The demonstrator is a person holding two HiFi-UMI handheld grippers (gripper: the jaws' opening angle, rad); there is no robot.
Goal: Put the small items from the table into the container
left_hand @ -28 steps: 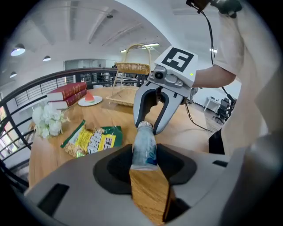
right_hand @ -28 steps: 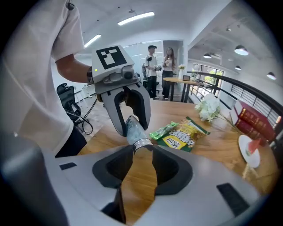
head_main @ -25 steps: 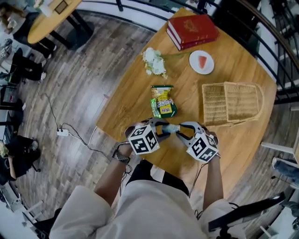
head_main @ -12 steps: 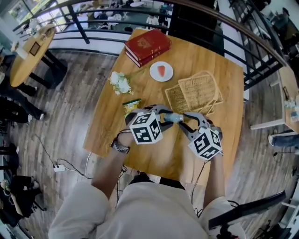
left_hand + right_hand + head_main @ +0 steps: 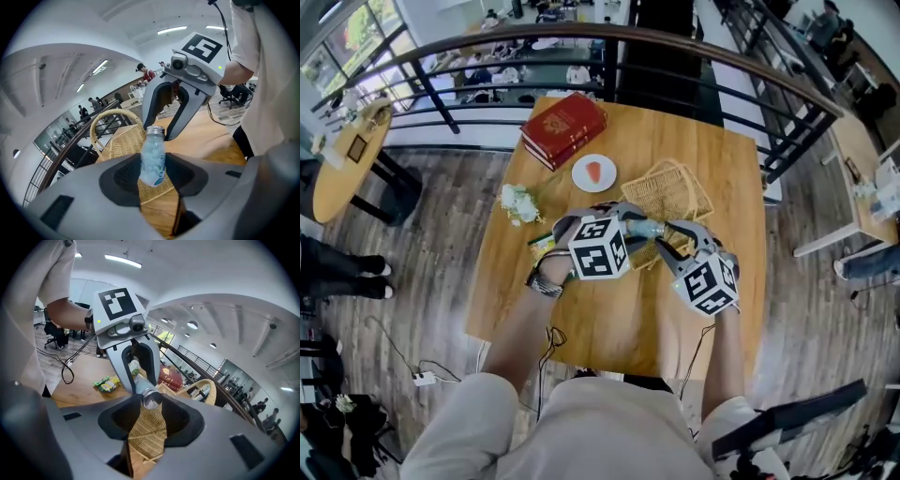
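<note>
I have the small clear plastic bottle with the silver cap [image 5: 647, 228] held between both grippers, lifted off the square wooden table [image 5: 609, 319]. It hangs roughly over the middle of the table, above the near rim of the woven wicker basket with the arched handle [image 5: 675, 187].

The left gripper [image 5: 631, 225] is clamped on the bottle's body. In the left gripper view the bottle stands between the pads with its cap pointing away from the camera. The right gripper [image 5: 668, 232] comes in from the opposite side. In its own view the silver cap sits right between its jaw tips and both pads look to be pressing on it, so I read it as closed on the cap end.

The basket sits in the right half of the table, towards the far edge. The thick red hardcover book [image 5: 564, 128] lies near the far left corner, and the small white plate with a red slice on it [image 5: 593, 172] is just nearer than the book. The little bunch of white flowers [image 5: 519, 202] lies by the left edge. The green and yellow snack packet [image 5: 107, 383] lies flat, nearer than the flowers.
</note>
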